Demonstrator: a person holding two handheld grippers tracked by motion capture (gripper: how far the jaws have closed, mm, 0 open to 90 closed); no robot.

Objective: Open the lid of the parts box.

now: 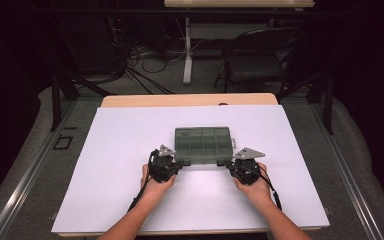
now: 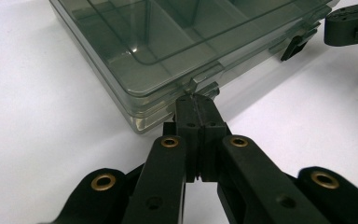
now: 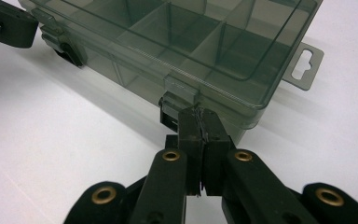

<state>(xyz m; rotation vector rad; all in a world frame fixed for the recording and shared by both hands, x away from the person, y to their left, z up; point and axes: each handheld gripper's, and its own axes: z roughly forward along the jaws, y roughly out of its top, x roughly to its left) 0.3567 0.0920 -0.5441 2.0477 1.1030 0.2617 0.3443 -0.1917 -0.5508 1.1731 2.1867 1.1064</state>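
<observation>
White board [image 1: 130,150] laid on a wooden table [image 1: 190,100], whose far edge shows beyond it. Smoky clear compartment box [image 1: 203,144], lid down, flat at the board's centre. Left gripper [image 1: 176,164] at the box's near left corner, right gripper [image 1: 226,163] at its near right corner, each with a grey plate on top and held in a hand; forearms enter from the bottom edge. Cables trail back from both. Beyond the table: grey floor, a dark chair [image 1: 255,60], a white table leg [image 1: 187,50], loose cables [image 1: 145,65].
</observation>
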